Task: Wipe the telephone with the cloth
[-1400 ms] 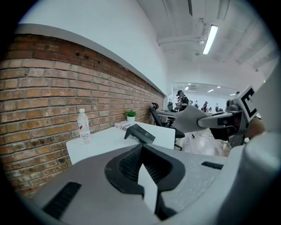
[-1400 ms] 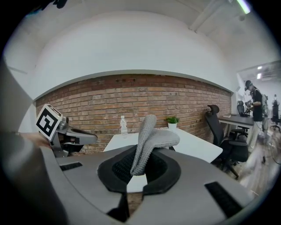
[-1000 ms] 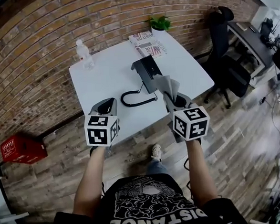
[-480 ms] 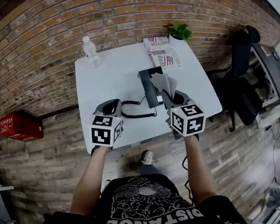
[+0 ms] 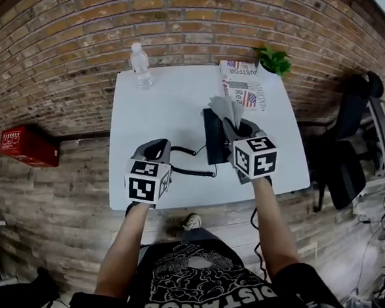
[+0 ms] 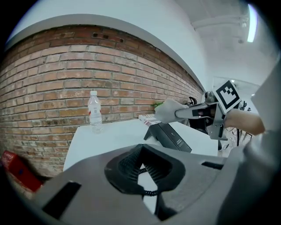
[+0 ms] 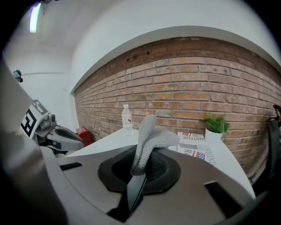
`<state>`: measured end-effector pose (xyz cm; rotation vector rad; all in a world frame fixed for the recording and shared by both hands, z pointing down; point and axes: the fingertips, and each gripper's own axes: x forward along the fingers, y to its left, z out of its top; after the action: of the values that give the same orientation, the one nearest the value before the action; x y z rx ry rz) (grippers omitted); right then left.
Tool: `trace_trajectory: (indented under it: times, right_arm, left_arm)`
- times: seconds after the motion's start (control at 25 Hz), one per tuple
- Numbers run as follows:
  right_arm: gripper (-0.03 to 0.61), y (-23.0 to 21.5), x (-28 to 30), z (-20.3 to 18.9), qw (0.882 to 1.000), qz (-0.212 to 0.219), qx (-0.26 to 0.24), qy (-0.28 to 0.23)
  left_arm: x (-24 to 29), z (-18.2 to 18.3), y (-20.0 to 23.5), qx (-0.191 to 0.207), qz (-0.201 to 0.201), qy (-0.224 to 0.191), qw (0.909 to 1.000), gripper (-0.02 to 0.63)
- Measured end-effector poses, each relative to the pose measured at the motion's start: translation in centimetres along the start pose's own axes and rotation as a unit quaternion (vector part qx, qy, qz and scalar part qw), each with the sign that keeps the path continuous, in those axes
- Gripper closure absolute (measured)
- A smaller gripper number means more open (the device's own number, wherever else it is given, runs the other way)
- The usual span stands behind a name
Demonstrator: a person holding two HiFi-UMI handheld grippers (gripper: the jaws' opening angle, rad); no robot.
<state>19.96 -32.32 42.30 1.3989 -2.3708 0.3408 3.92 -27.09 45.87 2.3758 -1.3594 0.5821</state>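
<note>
A black telephone (image 5: 215, 145) lies on the white table (image 5: 175, 98), with its coiled cord (image 5: 192, 172) trailing left. My right gripper (image 5: 234, 131) is shut on a grey cloth (image 5: 225, 108) that stands up out of the jaws above the telephone's far end. In the right gripper view the cloth (image 7: 151, 138) flops over above the right gripper (image 7: 140, 169). My left gripper (image 5: 154, 149) hovers left of the telephone with nothing in it, jaws together. Its own view shows the left gripper (image 6: 142, 165), the cord behind the jaws, the telephone (image 6: 169, 137) and the cloth (image 6: 166, 111).
A water bottle (image 5: 140, 66) stands at the table's far left. A newspaper (image 5: 242, 87) and a small potted plant (image 5: 274, 59) are at the far right, by the brick wall. A red box (image 5: 22, 145) sits on the floor to the left, a black chair (image 5: 350, 145) to the right.
The head view has swung, so the table now lies squarely ahead. Both grippers have come further in over the table. The right gripper has kept hold of the cloth.
</note>
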Motion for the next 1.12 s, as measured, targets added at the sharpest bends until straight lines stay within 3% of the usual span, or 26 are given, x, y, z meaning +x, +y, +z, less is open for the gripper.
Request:
trace_trajectory:
  times: [0.32,0.64,1.12]
  right_arm:
    - [0.567,-0.6,5.0,-0.9,0.998,0.023,-0.044,0.026]
    - [0.567,0.2,7.2,-3.6,0.996,0.052,-0.034,0.062]
    - [0.567,0.5,6.7,-5.8,0.996,0.049,-0.022,0.077]
  left_arm:
    - [1.4,-1.3,1.1,-0.026,0.023,0.011,0.9993,0.609]
    - [2.1,-1.4,0.8,-0.029,0.023,0.011,0.9993,0.609]
    - [2.2,-1.9,0.5,-0.022,0.007,0.009,0.9997,0.609]
